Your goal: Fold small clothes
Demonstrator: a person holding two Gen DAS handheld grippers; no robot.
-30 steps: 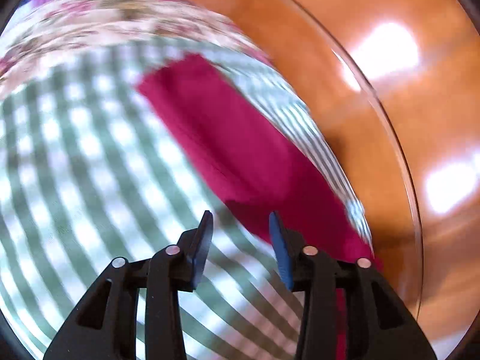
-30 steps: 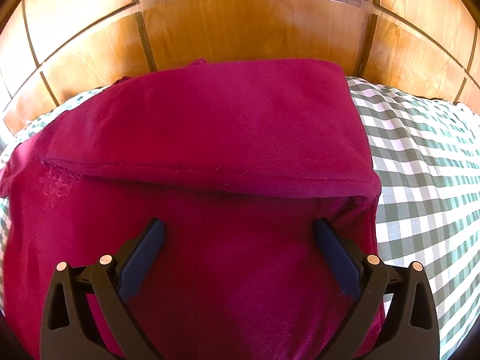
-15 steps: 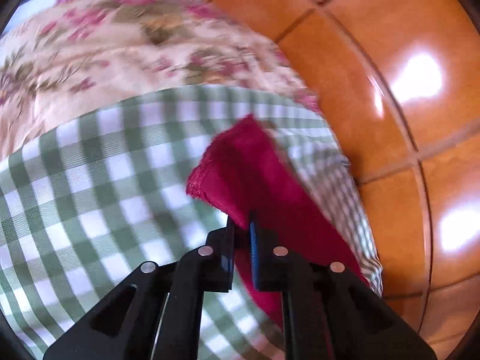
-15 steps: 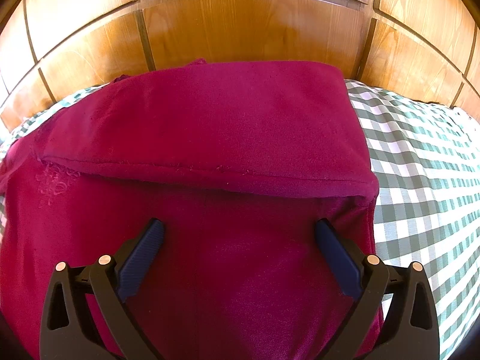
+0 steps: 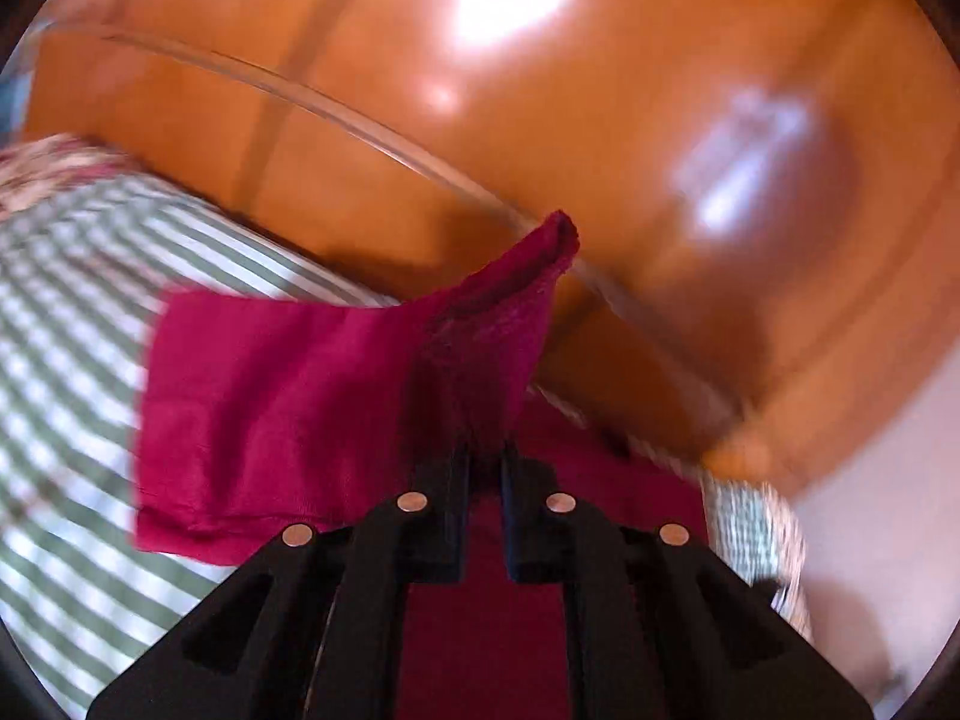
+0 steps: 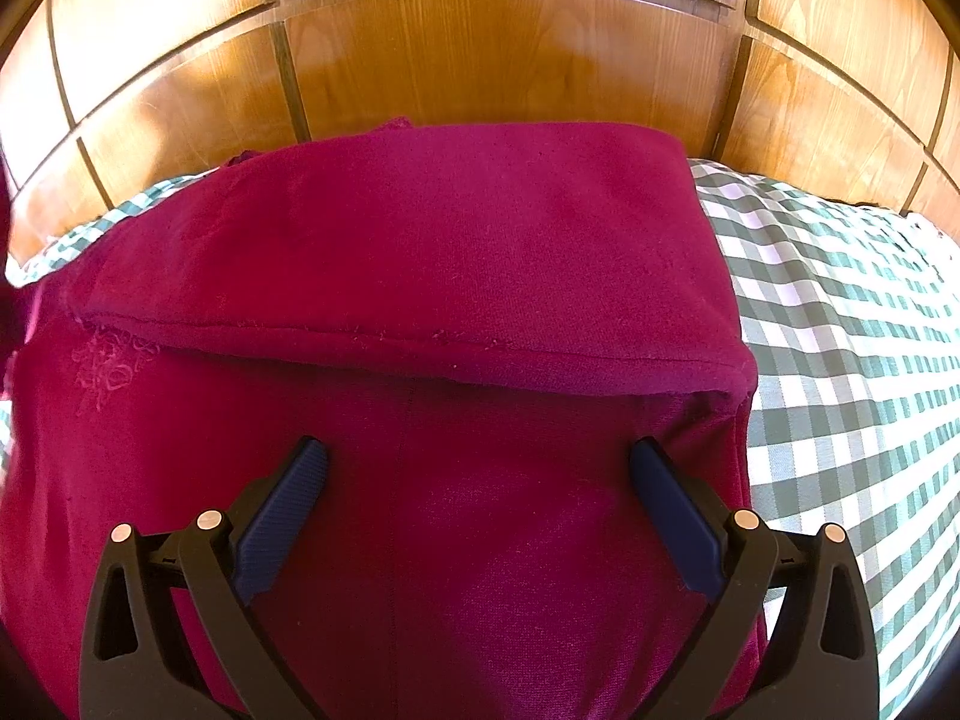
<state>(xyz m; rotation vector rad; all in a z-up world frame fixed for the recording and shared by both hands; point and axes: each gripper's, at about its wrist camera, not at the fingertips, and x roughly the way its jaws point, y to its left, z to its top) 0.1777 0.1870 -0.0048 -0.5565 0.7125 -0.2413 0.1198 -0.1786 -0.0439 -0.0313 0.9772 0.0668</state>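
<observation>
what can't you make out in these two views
- Left wrist view: motion blur smears the checked sheet and wooden headboard.
- Left gripper: the garment hides its fingertips.
- Right wrist view: the garment's near end is cut off by the bottom edge, behind the right gripper.

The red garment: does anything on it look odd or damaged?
The red garment has small loose threads along the folded hem. Its left corner is lifted, pinched by the left tool. Otherwise nothing stands out.

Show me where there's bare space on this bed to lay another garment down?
Bare checked cover lies right of the red garment, up to the wooden headboard. Another bare stretch lies beyond it, toward the floral fabric. The middle is covered.
</observation>
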